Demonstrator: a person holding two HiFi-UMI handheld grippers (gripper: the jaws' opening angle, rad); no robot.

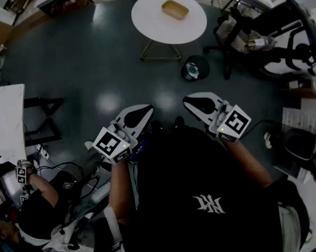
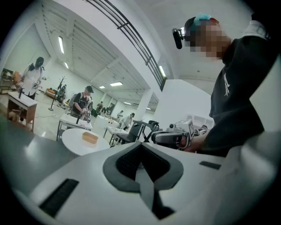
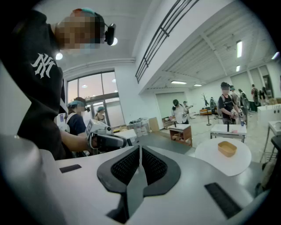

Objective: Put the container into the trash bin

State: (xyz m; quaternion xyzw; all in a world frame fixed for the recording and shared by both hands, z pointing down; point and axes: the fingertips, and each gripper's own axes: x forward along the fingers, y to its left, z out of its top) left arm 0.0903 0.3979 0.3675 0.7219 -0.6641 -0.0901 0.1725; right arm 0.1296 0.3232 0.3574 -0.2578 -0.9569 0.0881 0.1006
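Tan container [image 1: 175, 9] is sitting upper centre on the round table [image 1: 149, 26]; trash bin [image 1: 195, 69] below is holding something pale; left gripper [image 1: 146, 110] and right gripper [image 1: 187, 100] are clenching nothing.

Wears a black short-sleeved tee [image 1: 202, 199] with white monogram [image 1: 208, 203], a black head camera [image 3: 109, 34], perhaps a teal cap [image 3: 88, 12]. White-shelled left gripper [image 1: 147, 110] and right gripper [image 1: 187, 100], dark grey ribbed pads, black-and-white marker cubes [image 1: 111, 145]

The small tan box-shaped container [image 1: 175, 9] sits flat on the round white worktop [image 1: 149, 25]. The round black trash bin [image 1: 195, 70] stands on the floor just beside it.
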